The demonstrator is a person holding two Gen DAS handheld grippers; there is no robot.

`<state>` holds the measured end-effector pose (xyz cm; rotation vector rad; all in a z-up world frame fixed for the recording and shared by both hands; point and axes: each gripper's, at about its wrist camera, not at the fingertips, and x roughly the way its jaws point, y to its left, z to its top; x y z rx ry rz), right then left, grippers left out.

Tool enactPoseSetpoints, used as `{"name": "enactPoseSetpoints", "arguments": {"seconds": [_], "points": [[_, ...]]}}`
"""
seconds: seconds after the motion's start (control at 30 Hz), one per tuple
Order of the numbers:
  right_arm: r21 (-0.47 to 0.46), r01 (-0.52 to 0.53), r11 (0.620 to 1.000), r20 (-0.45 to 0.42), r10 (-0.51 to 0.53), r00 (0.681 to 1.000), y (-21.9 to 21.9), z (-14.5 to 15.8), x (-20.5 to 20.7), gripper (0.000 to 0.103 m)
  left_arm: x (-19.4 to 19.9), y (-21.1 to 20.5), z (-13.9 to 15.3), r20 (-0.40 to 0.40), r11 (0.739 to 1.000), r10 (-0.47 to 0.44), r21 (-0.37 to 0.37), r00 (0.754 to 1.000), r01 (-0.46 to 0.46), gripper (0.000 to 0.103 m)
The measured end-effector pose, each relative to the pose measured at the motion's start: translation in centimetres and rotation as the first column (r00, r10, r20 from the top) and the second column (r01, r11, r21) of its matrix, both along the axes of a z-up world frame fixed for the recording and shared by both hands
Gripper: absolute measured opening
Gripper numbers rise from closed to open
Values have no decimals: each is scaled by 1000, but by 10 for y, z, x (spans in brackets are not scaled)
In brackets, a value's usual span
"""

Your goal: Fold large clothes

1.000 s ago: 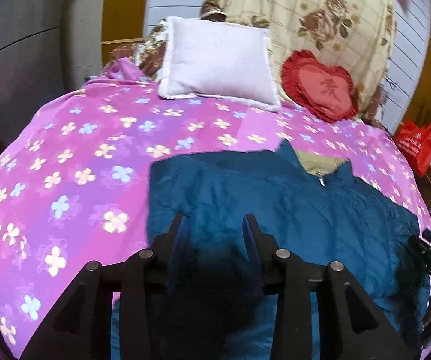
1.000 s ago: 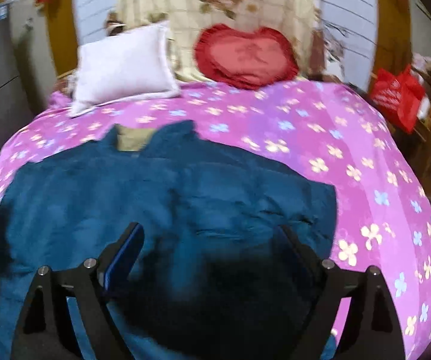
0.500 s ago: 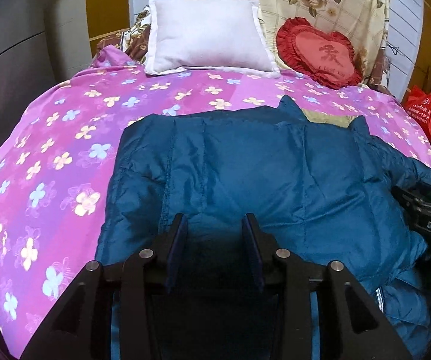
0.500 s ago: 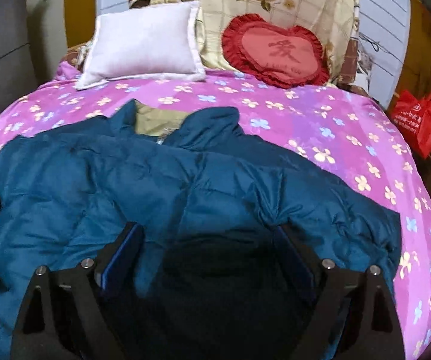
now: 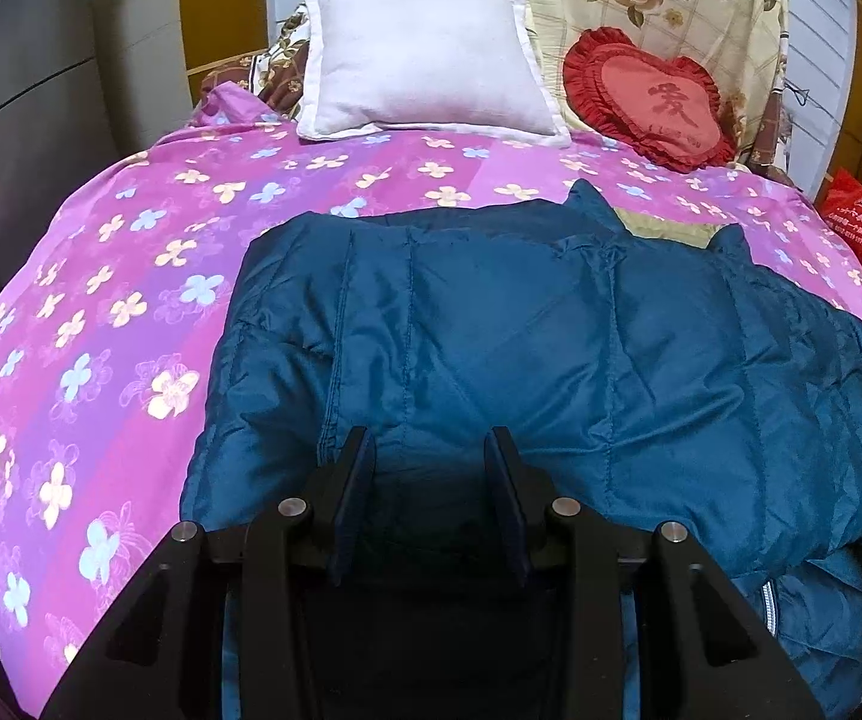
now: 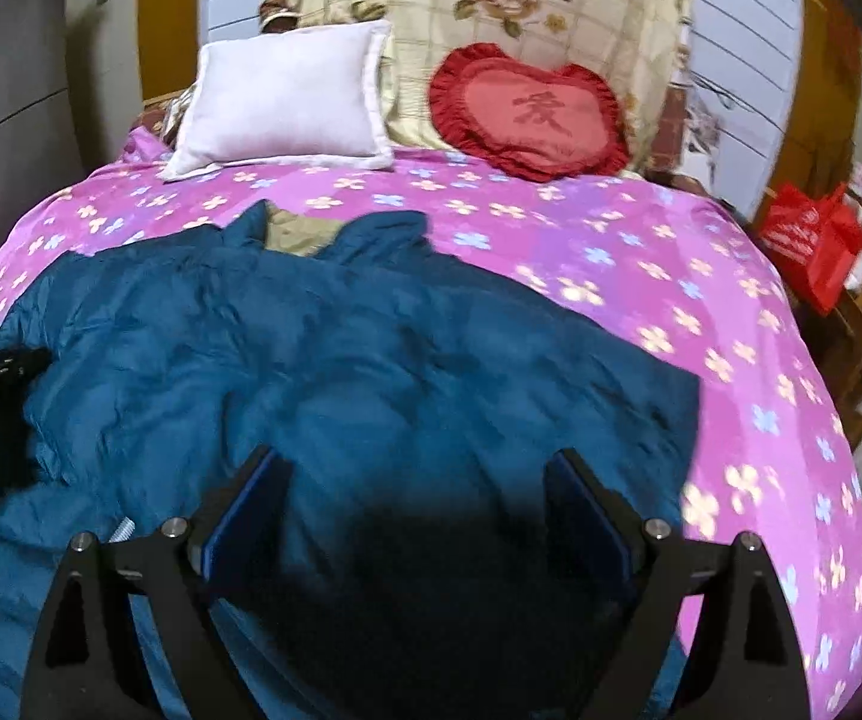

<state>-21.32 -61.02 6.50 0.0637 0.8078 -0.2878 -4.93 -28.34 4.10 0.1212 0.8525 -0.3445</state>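
Jacket: quilted teal puffer jacket [image 5: 550,348], shiny fabric, spread across the pink floral bedspread [image 5: 101,312].
Left gripper [image 5: 429,450]: fingers partly apart, holding nothing, over the jacket.
Right gripper [image 6: 416,468]: spread wide, holding nothing.
Writing: one Chinese character on the ruffled red heart cushion [image 6: 529,111].

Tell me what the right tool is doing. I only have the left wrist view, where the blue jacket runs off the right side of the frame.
Observer: The right tool is wide open above the blue jacket, with nothing gripped between its fingers.
Operator: Does the jacket hang off the bed on that side?
Observer: No. Its right edge lies on the pink bedspread, and there is bare floral cover beyond it.
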Motion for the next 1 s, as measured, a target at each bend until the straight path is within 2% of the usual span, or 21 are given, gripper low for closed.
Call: {"name": "enactPoseSetpoints", "arguments": {"seconds": [0.17, 0.33, 0.47, 0.67, 0.73, 0.8, 0.87, 1.0], "points": [[67, 64, 996, -39, -62, 997, -30, -30, 0, 92, -2, -4, -2, 11, 1000, -10, 12, 1000, 10, 20], [67, 72, 995, -55, -68, 996, -32, -45, 7, 93, -4, -6, -5, 25, 1000, -12, 29, 1000, 11, 20], [63, 79, 995, -60, -75, 995, -30, -38, 2, 93, -3, -5, -5, 22, 1000, -12, 24, 1000, 11, 20], [69, 61, 996, 51, -65, 997, -15, -9, -24, 93, -4, -7, -6, 35, 999, -8, 36, 999, 7, 20], [58, 49, 997, 21, -51, 998, -12, -15, -16, 93, -5, -7, -5, 39, 999, -9, 39, 999, 7, 20], [29, 68, 997, -70, -66, 995, -14, -35, 0, 93, -6, -6, -5, 38, 999, -12, 34, 999, 10, 20], [45, 82, 996, -58, -79, 995, -17, -39, 4, 93, -10, -4, -1, 41, 999, -20, 44, 999, 19, 20], [81, 94, 992, -32, -92, 995, -14, -25, -9, 93, -22, 4, 8, 47, 998, -39, 53, 998, 37, 20]]}}
